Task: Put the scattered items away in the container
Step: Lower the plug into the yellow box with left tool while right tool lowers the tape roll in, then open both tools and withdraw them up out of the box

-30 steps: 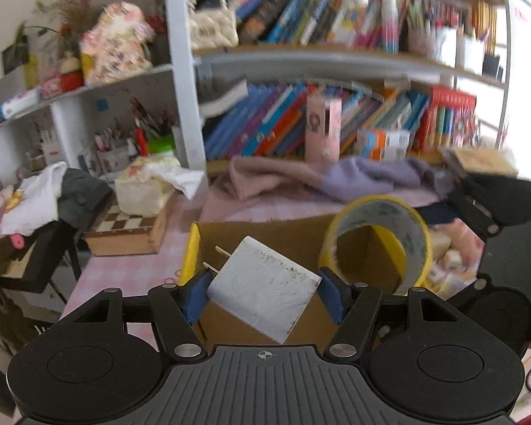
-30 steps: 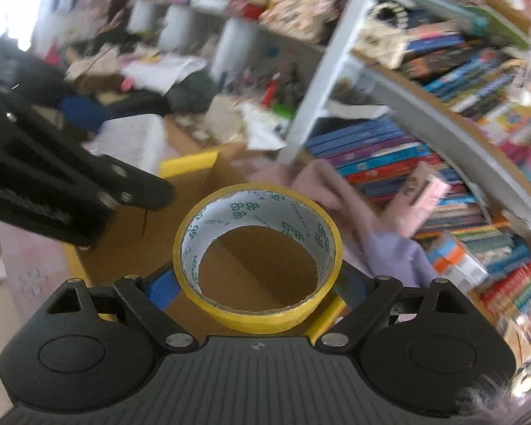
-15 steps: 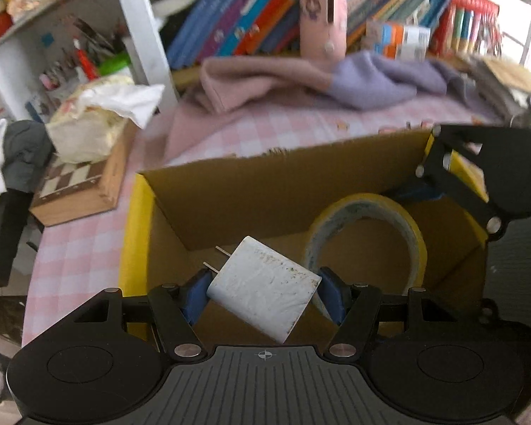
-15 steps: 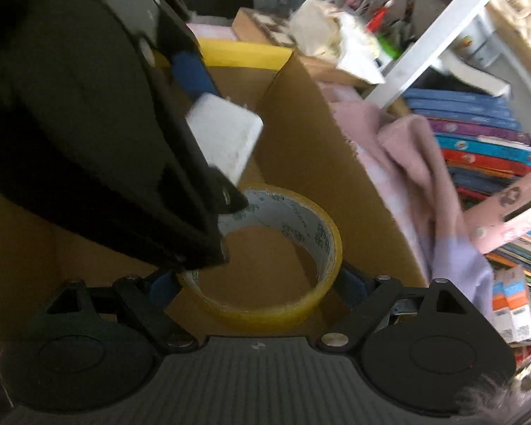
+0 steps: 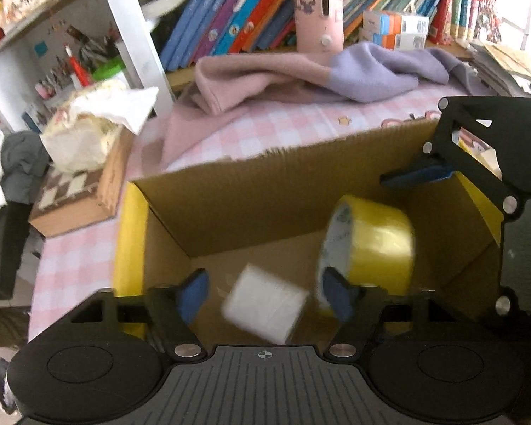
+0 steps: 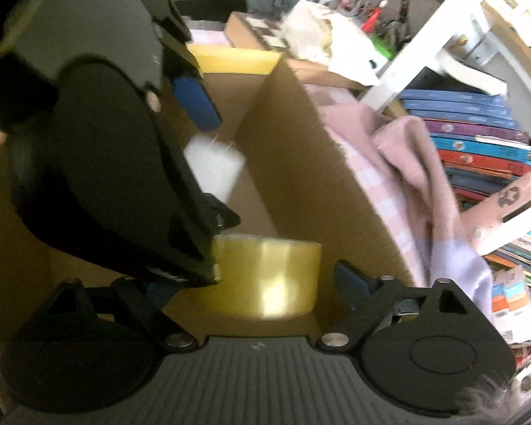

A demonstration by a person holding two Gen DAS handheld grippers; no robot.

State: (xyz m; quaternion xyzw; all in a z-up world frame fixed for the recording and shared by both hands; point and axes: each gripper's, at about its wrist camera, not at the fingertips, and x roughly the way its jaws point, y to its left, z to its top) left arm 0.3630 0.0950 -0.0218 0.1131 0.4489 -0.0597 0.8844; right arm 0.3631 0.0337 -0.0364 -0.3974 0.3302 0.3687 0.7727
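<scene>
Both jaws are standing spread over the open brown cardboard box (image 5: 251,194); the blurred white plug adapter (image 5: 263,310) and yellow tape roll (image 5: 371,248) are dropping inside, where the tape may be bouncing against the right gripper (image 6: 255,283)

inside the cardboard box (image 5: 251,194), tape roll (image 5: 375,244), white block (image 5: 265,304) and both hand-held grippers crowd the floor.
</scene>
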